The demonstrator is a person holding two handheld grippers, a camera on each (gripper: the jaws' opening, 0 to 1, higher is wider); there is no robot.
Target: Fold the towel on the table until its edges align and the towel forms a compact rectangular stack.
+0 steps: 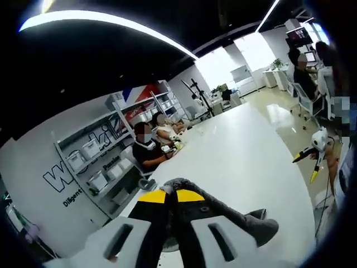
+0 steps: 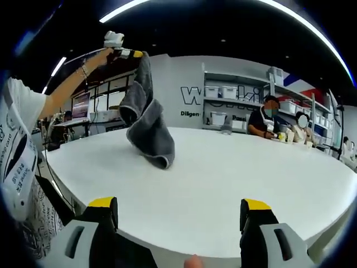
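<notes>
A dark grey towel (image 2: 146,120) hangs from my left gripper (image 2: 127,53), held high by a person's raised arm at the upper left of the right gripper view; its lower end rests bunched on the white table (image 2: 234,178). In the left gripper view my left gripper (image 1: 170,196) is shut on the towel (image 1: 234,215), whose cloth spills out past the yellow-tipped jaws to the right. My right gripper (image 2: 180,207) stands open near the table's front edge, nothing between its jaws. It also appears small at the far right of the left gripper view, as the right gripper (image 1: 312,159).
Two seated people (image 2: 270,120) work at the table's far side with small items beside them. Shelving with white bins (image 2: 220,92) lines the grey wall behind. Desks, chairs and another person (image 1: 304,72) stand further off in the room.
</notes>
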